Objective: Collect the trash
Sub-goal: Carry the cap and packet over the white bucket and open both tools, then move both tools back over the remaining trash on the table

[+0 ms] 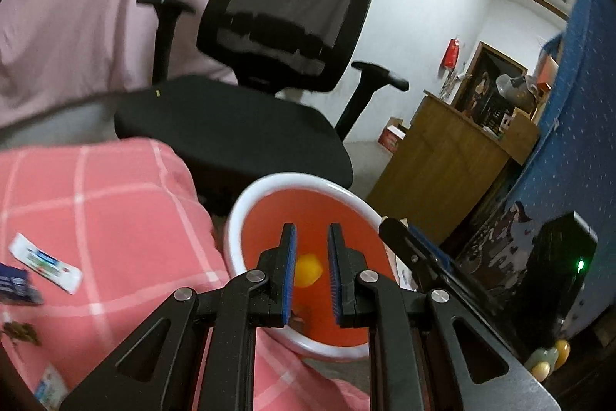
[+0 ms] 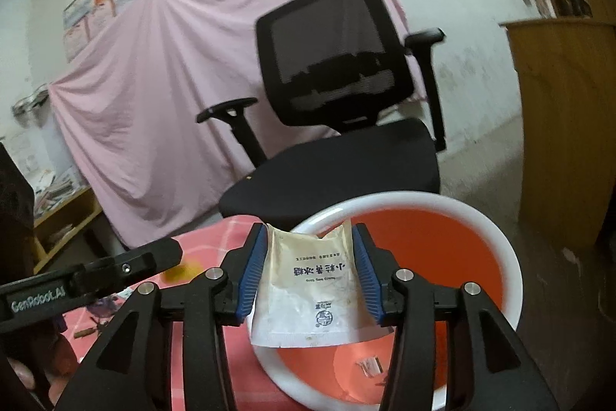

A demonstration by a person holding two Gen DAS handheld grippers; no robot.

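Trash is going into the round orange bin with a white rim (image 2: 496, 237), which stands just beside the worktop draped in a pink checked cloth (image 1: 96, 203). The right gripper (image 2: 310, 272) holds a flat white paper sachet with dark printing (image 2: 308, 287) between its blue pads, long axis running away from the camera along the fingers; whether the pads still press on it I cannot tell, since the sachet sits loosely in a fairly wide gap. What matters for the coming move is that the sachet hangs over the bin's near rim at about 9 o'clock of the bin mouth, with the open mouth lying ahead toward 1 o'clock. A release here should, I judge, drop it inside, though nudging toward 1 o'clock would be safer.

The left gripper (image 1: 311, 272) hovers over the same bin, jaws narrow and nothing between them; a yellow scrap (image 1: 307, 270) shows beyond, down in the bin. A white printed wrapper (image 1: 46, 268) remains on the cloth at 9 o'clock of the left gripper, the nearer hand for it.
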